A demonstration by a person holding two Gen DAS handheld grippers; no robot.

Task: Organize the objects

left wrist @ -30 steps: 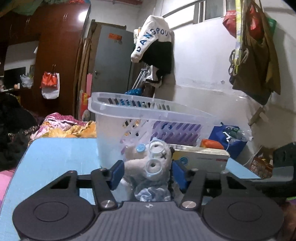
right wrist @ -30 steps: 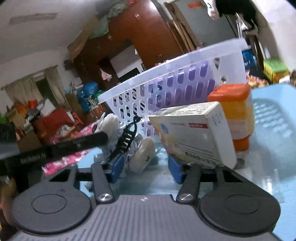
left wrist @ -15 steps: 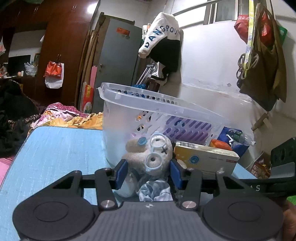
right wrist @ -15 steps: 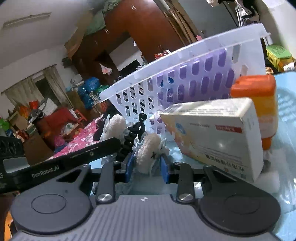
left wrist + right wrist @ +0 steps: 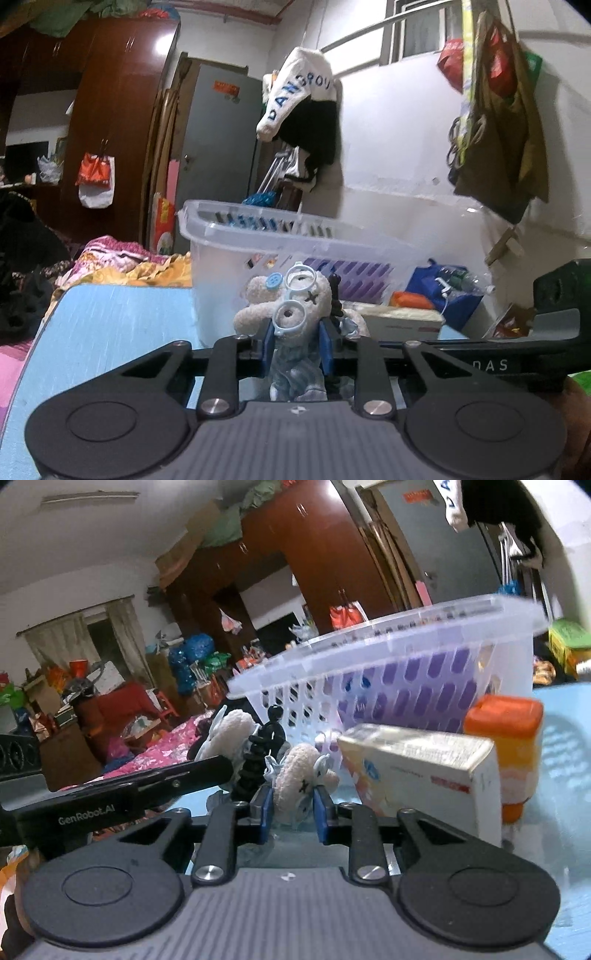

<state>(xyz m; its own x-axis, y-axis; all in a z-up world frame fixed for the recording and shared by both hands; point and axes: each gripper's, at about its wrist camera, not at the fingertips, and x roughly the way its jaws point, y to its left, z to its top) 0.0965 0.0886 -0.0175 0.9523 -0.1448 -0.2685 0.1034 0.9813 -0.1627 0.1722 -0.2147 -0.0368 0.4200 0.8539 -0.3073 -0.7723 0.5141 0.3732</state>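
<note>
Both tongs are closing on one plush toy (image 5: 295,317). Left tongs (image 5: 297,349), low centre of the left view, clamp its blue-clothed body below the head. Right tongs (image 5: 293,814), low centre of the right view, pinch its pale limb. Toy sits just in front of the white basket (image 5: 258,236), with a carton (image 5: 424,775) and orange-capped bottle (image 5: 509,738) right of it on the blue counter (image 5: 118,317).

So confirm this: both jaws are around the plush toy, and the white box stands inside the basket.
Wrong on the box. The right wrist view shows the white box standing on the table outside the basket, beside it. Both sets of jaws are closing on the plush toy.
</note>
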